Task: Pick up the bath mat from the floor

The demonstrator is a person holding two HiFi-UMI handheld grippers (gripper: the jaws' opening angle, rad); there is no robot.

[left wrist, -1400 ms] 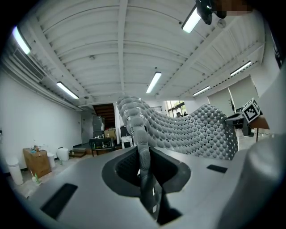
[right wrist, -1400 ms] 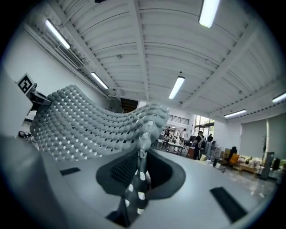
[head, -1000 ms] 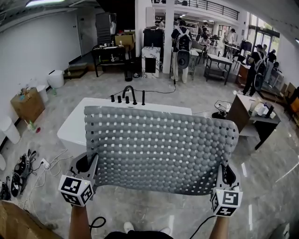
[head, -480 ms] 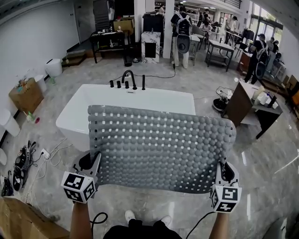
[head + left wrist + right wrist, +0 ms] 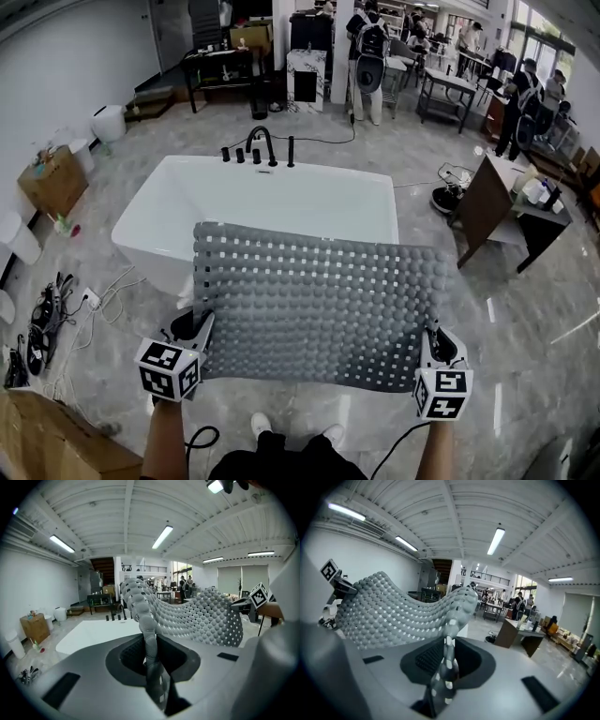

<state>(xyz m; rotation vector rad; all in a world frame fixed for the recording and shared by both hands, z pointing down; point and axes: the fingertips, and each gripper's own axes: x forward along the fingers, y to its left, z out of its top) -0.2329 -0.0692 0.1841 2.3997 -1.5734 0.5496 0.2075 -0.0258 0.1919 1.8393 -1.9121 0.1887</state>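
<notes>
Grey bath mat (image 5: 319, 305) hangs lower in front of the bathtub (image 5: 272, 197) than a second ago, well off the floor (image 5: 525, 323), left tongs (image 5: 197, 324) and right tongs (image 5: 431, 340) clamped on its corners, pickup looks done

Workshop hall: a white freestanding bathtub (image 5: 272, 202) with black taps (image 5: 260, 148) is sitting on the polished grey stone-look floor (image 5: 525, 319). People with backpacks (image 5: 367, 52) are standing among metal worktables (image 5: 448, 89) behind it. Loose cables (image 5: 103, 309) are trailing near a brown cardboard box (image 5: 53, 183), and long strip lights (image 5: 162, 536) are glowing on the ribbed white ceiling (image 5: 126, 508).
</notes>
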